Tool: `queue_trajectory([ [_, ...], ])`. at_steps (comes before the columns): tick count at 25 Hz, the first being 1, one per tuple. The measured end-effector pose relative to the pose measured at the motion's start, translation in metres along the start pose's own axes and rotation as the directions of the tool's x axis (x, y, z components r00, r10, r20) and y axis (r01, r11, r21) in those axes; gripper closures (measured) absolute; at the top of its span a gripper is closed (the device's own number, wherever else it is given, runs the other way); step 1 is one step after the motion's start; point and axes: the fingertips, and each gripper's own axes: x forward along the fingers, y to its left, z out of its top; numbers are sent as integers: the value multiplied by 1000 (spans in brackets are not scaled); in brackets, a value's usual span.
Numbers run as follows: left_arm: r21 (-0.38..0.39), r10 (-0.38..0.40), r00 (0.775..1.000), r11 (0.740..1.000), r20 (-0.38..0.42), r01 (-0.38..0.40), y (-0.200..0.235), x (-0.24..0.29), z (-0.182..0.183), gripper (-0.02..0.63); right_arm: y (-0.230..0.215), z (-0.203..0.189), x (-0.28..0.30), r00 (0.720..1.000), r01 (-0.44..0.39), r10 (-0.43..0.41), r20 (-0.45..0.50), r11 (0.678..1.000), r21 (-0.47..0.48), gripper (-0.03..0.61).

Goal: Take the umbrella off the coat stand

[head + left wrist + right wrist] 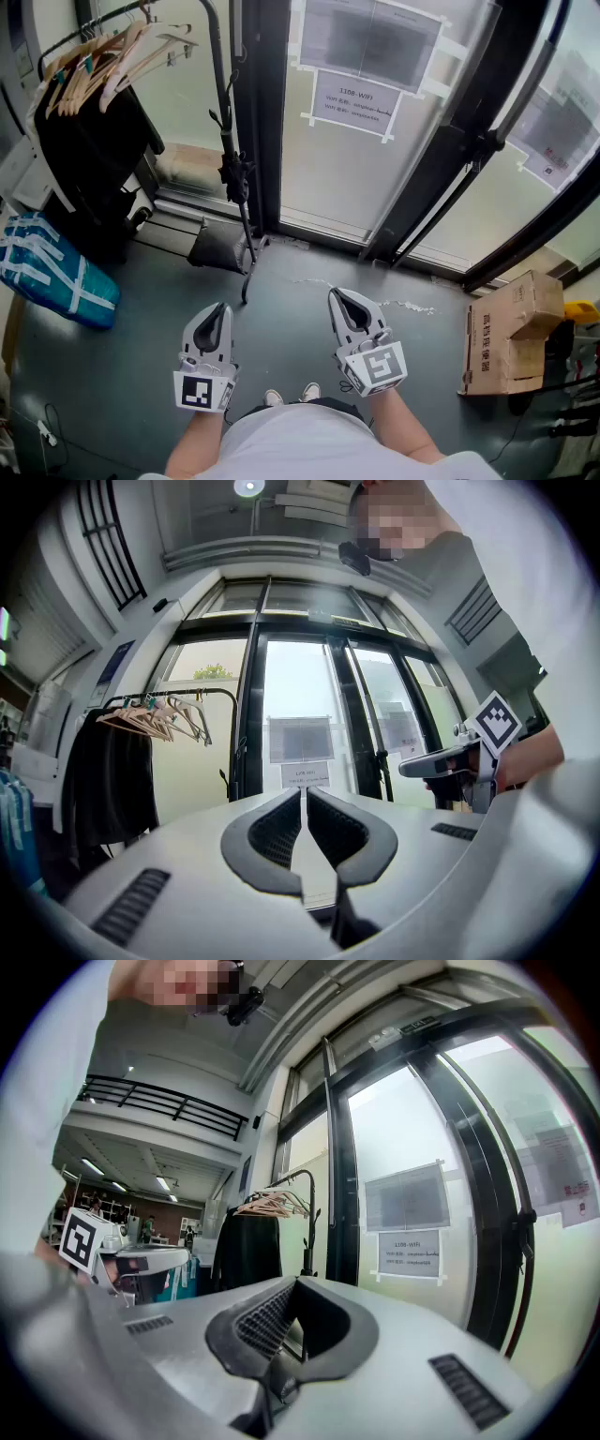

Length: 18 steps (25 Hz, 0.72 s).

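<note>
While both claws are held out level over the grey floor (131, 375), nothing is gripped by either. The left claw (221, 309) is seen shut in its own view, its jaw tips pressed together with nothing between them. The right claw (339, 300) is likewise closed and empty. The two are held side by side and apart, just ahead of the person's shoes (291, 396).

The coat stand (217, 66) is found farther off, at the upper left of the head view, beside the black door frame. The umbrella (234, 176) appears as a dark, slim bundle hung against the stand's upright pole, well apart from both claws; its details cannot be made out.

Wooden hangers (103, 56) are carried on the stand's rail above a black garment (89, 159). A blue bag (52, 267) is laid on the floor to the left of the garment, and a cardboard box (511, 347) is set at the right. A paper notice (356, 103) is taped to the glass door.
</note>
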Motion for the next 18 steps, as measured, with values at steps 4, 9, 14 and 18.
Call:
queue_trajectory([
  [4, -6, 0, 1000, 1000, -7, 0, -3, 4, -3, 575, -3, -3, 0, 1000, -5, 5, -1, 1000, 14, 561],
  [9, -6, 3, 1000, 1000, -24, -3, -10, 9, -9, 575, -13, -12, -12, 1000, -21, 22, -9, 998, 58, 561],
  [14, -9, 19, 1000, 1000, -14, -19, -25, 21, -5, 575, -25, -20, -29, 999, -39, 40, -22, 998, 54, 561],
  [18, -18, 41, 999, 999, -21, -42, -34, 24, -11, 575, -31, -28, -36, 997, -62, 65, -29, 993, 99, 560],
])
